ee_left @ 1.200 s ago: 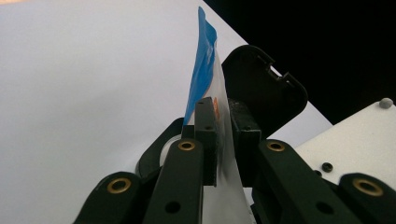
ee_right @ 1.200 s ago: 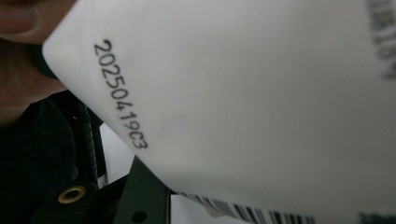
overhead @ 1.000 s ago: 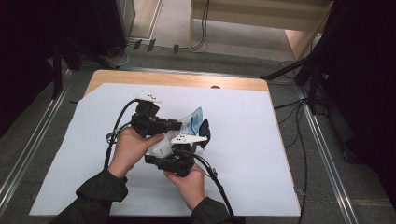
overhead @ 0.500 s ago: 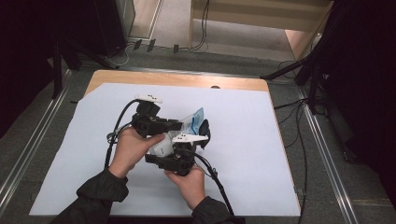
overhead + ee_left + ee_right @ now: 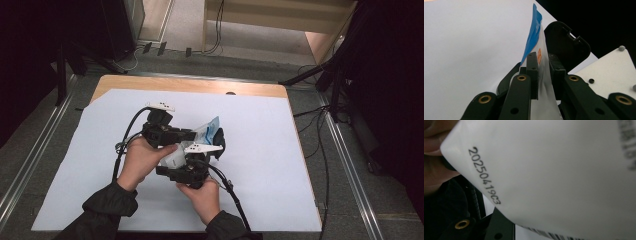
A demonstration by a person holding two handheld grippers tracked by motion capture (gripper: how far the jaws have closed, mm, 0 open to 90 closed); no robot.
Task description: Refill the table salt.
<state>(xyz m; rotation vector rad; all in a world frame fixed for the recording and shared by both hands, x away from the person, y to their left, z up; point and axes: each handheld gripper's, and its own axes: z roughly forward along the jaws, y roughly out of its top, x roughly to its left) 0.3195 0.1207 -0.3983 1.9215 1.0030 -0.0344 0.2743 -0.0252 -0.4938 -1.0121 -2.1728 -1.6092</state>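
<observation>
White pouch [image 5: 554, 175], print cut off, blurred

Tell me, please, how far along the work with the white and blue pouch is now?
Done: the pouch is off the white sheet, pinched by the left gripper. In hand: the right gripper is at it too; its hold cannot be judged. Left: whatever follows; the pouch's blue top edge looks intact.

sleeves [image 5: 107, 206]: dark, ribbed cuffs | hand-held gripper [image 5: 543, 75]: black (brass rivets), black cable
</observation>
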